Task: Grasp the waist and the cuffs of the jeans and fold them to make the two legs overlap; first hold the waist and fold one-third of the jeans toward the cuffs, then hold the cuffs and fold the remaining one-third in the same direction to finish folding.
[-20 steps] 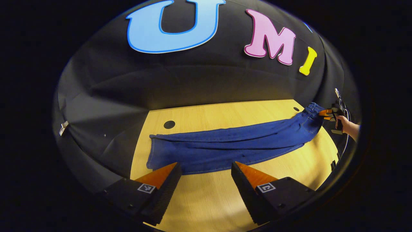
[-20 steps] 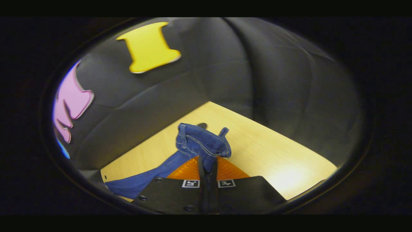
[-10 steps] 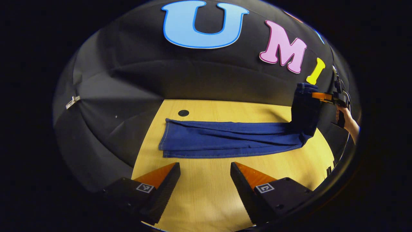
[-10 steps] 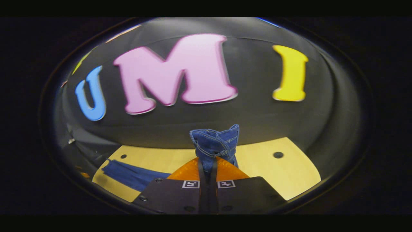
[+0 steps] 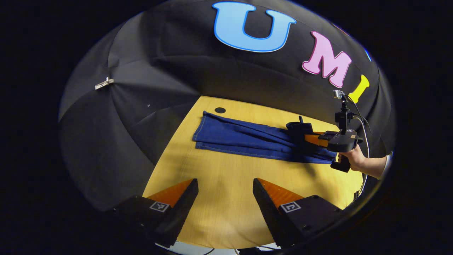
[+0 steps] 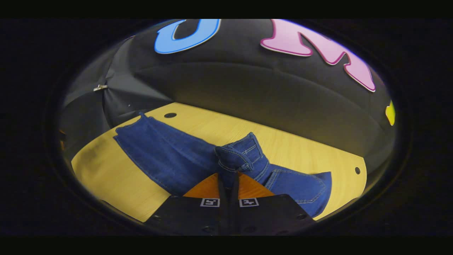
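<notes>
Warm overhead light brightens the table [image 5: 226, 198], the surrounding cloth stays dim, and fisheye distortion bends the edges.

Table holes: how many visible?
2. One hole sits at the table's far corner beyond the jeans' cuffs; another hole near its opposite edge. Jeans may hide others.

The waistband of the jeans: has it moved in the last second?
Yes. The waistband, pinched in the right gripper, has swung from the table's end over the legs toward the cuffs.

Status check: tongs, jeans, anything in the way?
Right tongs shut on the waist, carrying it above the legs. Left tongs open over bare table. Jeans legs overlapped. Nothing in the way.
</notes>
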Motion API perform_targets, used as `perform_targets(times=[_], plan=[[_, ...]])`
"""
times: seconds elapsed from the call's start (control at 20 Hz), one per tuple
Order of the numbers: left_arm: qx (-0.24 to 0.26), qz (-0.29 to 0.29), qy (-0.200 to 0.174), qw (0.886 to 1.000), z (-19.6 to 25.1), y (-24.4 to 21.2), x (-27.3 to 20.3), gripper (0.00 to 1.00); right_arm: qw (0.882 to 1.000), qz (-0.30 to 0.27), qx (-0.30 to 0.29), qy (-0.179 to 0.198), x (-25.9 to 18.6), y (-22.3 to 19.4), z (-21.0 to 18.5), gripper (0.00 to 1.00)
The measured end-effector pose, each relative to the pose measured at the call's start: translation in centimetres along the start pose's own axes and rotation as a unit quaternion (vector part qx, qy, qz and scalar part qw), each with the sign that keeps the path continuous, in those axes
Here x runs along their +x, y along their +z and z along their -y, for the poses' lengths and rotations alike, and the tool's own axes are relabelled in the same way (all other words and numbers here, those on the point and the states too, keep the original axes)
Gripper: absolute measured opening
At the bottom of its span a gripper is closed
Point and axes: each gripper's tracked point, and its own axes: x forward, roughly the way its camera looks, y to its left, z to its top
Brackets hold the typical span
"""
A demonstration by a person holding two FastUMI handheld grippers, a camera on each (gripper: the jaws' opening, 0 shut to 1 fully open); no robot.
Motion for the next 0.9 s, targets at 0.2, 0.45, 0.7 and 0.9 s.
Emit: perform_targets(times=[0.2,0.45,0.7,0.9], plan=[[-0.039,-0.002,0.002,0.999,-1.0,-0.5,0.9,0.97,0.998,-0.019,0.019,0.062,-1.3,-0.7,-3.5,0.16],[-0.076,-0.015,-0.02,0.997,-1.1,1.2,4.3,0.97,0.981,0.018,0.083,0.174,-4.9,3.6,-7.2,0.49],[-0.189,-0.008,-0.007,0.982,-2.8,6.1,10.0,0.92,0.973,0.056,0.098,0.202,-13.0,5.2,-5.2,0.85],[-0.251,-0.039,0.035,0.966,-6.3,7.4,16.4,0.96,0.98,0.046,0.095,0.168,-18.1,1.5,0.3,0.85]])
